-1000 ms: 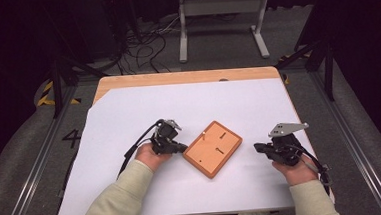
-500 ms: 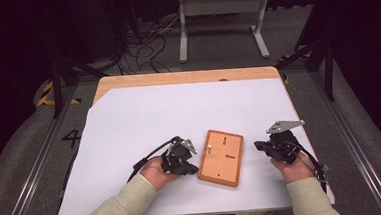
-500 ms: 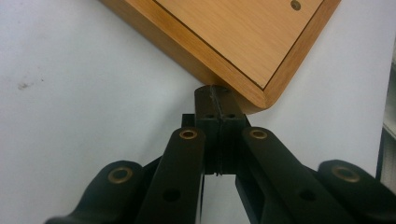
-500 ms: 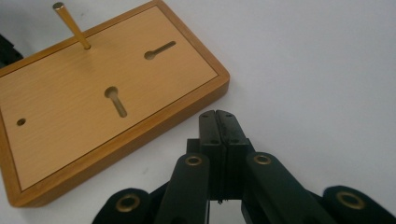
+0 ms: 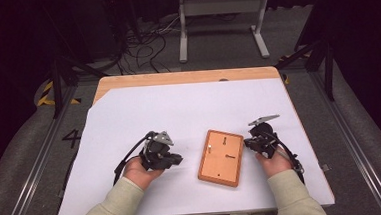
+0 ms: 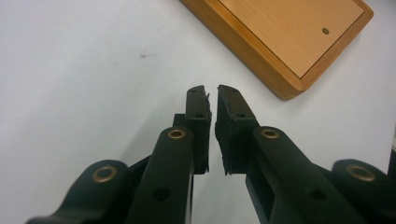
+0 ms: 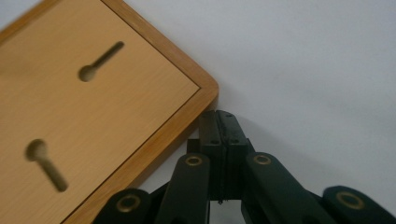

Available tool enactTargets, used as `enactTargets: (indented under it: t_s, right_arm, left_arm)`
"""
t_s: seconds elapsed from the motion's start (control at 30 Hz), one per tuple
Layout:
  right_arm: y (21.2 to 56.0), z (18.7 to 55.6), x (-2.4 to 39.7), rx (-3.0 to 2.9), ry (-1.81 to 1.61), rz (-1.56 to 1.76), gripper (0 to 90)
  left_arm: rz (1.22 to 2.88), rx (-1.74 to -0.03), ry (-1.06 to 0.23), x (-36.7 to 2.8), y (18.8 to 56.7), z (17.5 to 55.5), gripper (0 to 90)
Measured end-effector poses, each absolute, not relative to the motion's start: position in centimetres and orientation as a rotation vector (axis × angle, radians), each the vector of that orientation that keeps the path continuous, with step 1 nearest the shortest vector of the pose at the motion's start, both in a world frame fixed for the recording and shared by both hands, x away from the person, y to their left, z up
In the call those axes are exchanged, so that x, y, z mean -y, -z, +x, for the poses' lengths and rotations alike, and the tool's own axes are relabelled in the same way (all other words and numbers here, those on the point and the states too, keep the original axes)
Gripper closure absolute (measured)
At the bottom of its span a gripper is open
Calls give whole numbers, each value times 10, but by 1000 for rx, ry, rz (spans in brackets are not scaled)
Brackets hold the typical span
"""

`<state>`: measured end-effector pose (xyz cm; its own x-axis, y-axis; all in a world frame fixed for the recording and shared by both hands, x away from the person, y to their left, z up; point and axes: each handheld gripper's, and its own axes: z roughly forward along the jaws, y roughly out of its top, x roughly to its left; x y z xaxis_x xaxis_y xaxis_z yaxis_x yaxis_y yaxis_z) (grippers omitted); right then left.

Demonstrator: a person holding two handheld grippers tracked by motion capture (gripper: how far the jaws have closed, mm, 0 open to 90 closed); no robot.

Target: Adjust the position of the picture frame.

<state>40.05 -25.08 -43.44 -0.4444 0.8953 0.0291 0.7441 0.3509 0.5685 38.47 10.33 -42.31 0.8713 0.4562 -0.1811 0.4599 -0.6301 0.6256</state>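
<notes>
The wooden board (image 5: 221, 157) lies flat on the counter (image 5: 189, 112) between both grippers, ungrasped: left gripper (image 6: 212, 100) jaws slightly parted beside it, right gripper (image 7: 223, 122) jaws closed empty against its edge, so positioning seems unfinished.

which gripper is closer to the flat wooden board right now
Right. The right gripper has its shut tips at the flat wooden board's edge; the left gripper sits apart, across bare table.

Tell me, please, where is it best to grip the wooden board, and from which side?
Probably its right long edge, near the far corner, from the right: the wooden board lies flat, so only its thin rim can be pinched, and the right gripper, jaws shut, is already beside that edge.
</notes>
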Motion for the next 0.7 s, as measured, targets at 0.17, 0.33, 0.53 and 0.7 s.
enactTargets:
  t_s: [0.17,0.33,0.53,0.7]
  right_arm:
    - [435,412,243,-2359,-758,1435,900]
    - [436,426,221,-2417,-775,1352,900]
    - [438,443,184,-2505,-800,1194,900]
    - [438,446,162,-2556,-825,1055,900]
  left_arm:
    - [2306,-695,-28,-121,422,380,819]
    - [2290,-740,-43,-136,423,373,816]
    - [2263,-821,-61,-160,425,365,813]
    - [2235,-864,-68,-170,427,363,811]
